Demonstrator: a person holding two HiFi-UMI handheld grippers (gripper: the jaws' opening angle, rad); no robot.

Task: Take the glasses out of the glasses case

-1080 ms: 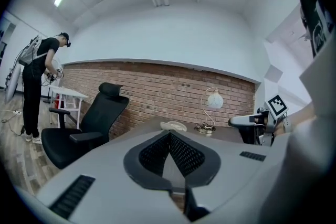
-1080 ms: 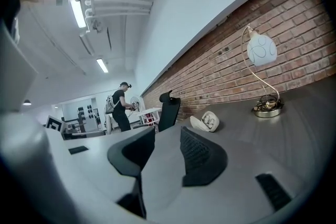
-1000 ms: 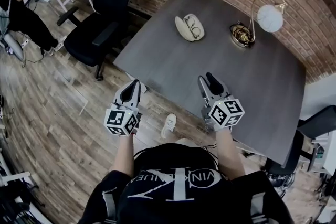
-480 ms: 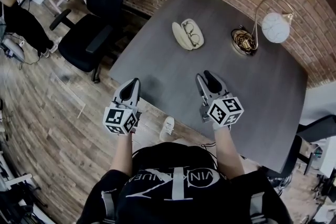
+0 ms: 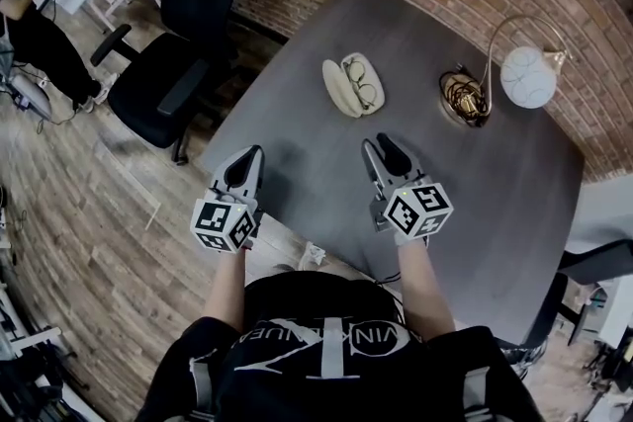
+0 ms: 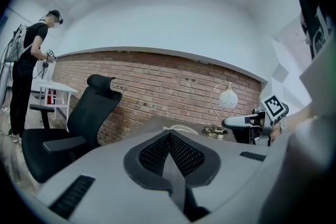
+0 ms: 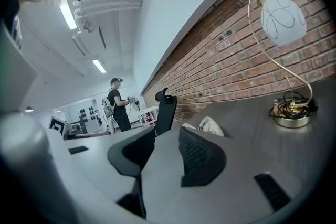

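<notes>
The trouble I foresee begins at my own jaws. My left gripper (image 6: 169,136) has its pads pressed together on nothing, so if I reach like that it can only shove the glasses case (image 5: 344,86) across the table (image 5: 475,183) rather than steady it; I judge it needs to open first. My right gripper (image 7: 165,139) has its jaws moderately apart, empty and touching nothing, hovering over the near part of the table. That gap looks ample for a thin frame, but closing hard could bend an arm of the glasses or smear a lens, and catching the case rim along with the frame would lift both. Ahead of both grippers and well apart from them, slightly left of the right one, the case lies open with the glasses (image 5: 364,84) resting in one half. Further ahead and to the right of my right gripper, the lamp (image 5: 531,76) and its base with coiled cable (image 5: 463,99) stand near the case, where a wide swing could snag them.
</notes>
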